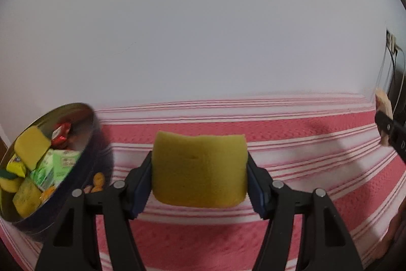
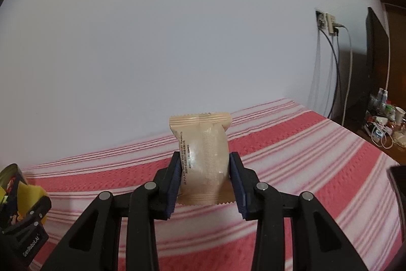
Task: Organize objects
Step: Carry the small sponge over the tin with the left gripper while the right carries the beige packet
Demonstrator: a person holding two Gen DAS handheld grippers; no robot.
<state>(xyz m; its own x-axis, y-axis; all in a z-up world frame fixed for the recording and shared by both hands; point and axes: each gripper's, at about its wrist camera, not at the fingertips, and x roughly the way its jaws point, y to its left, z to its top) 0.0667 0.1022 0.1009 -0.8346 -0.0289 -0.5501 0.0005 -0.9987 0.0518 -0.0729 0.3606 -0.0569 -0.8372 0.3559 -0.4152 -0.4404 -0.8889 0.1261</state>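
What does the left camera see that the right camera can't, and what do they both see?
Only the left wrist view shows inside the round tin: sponges, a green carton and a red packet.

Only the right wrist view shows the wall socket with plugged cables and a cluttered side table.

Both show the pink striped cloth, the yellow sponge in the left gripper, and the beige snack packet in the right gripper.

"GenRobot.AI" on left claw body; packet print illegible
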